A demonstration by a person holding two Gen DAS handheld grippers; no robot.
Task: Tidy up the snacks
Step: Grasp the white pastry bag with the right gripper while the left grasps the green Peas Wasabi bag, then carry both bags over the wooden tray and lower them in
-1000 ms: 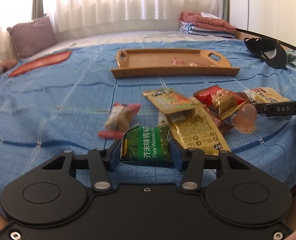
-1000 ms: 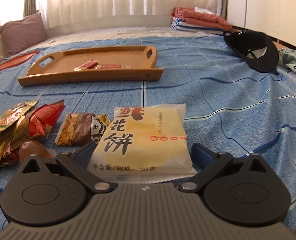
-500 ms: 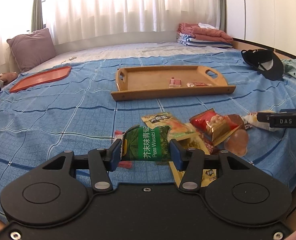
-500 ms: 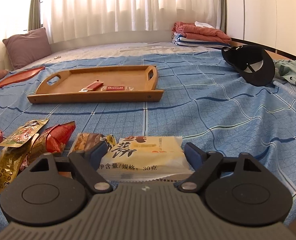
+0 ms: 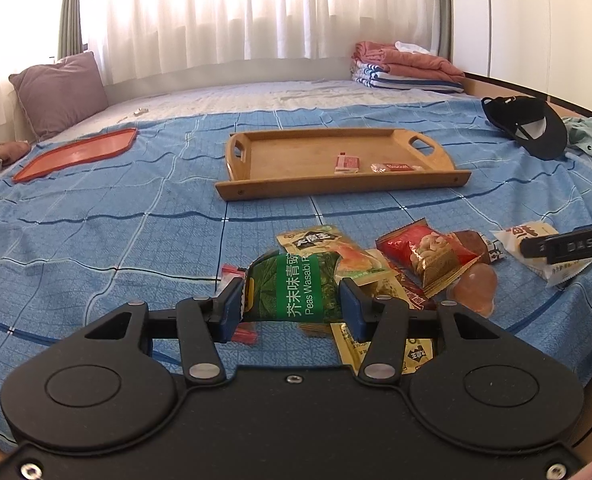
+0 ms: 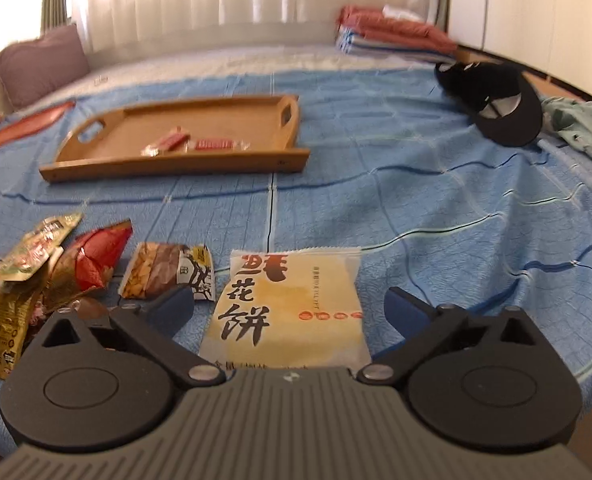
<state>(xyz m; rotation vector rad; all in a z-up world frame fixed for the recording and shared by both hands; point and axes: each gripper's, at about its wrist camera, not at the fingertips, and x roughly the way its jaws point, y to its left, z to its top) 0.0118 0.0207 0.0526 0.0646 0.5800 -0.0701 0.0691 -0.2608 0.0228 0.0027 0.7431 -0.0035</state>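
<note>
So the left claw [image 5: 291, 304] is clamped on a green bag of wasabi peas [image 5: 296, 290], holding it up just above the snack pile [image 5: 412, 264] on the bed [image 5: 135, 220]. Blue pads pinch the bag from both sides.

The right claw [image 6: 289, 306] is a different story: its jaws are opening, spread wide, with a pale yellow pastry pack [image 6: 291, 308] lying between them on the blue checked bedspread. The pads sit clear of the pack on either side, so no grip there. Just left of it lies a brown nut packet [image 6: 163, 272], then a red packet [image 6: 91, 260] and some gold ones.

Further back there's a wooden tray [image 5: 336, 184] with two small red-wrapped snacks [image 5: 392, 167] in it. A black cap [image 6: 504, 112] lies off to the right, well apart from the tray, and a red lid [image 5: 75, 154] to the left.
</note>
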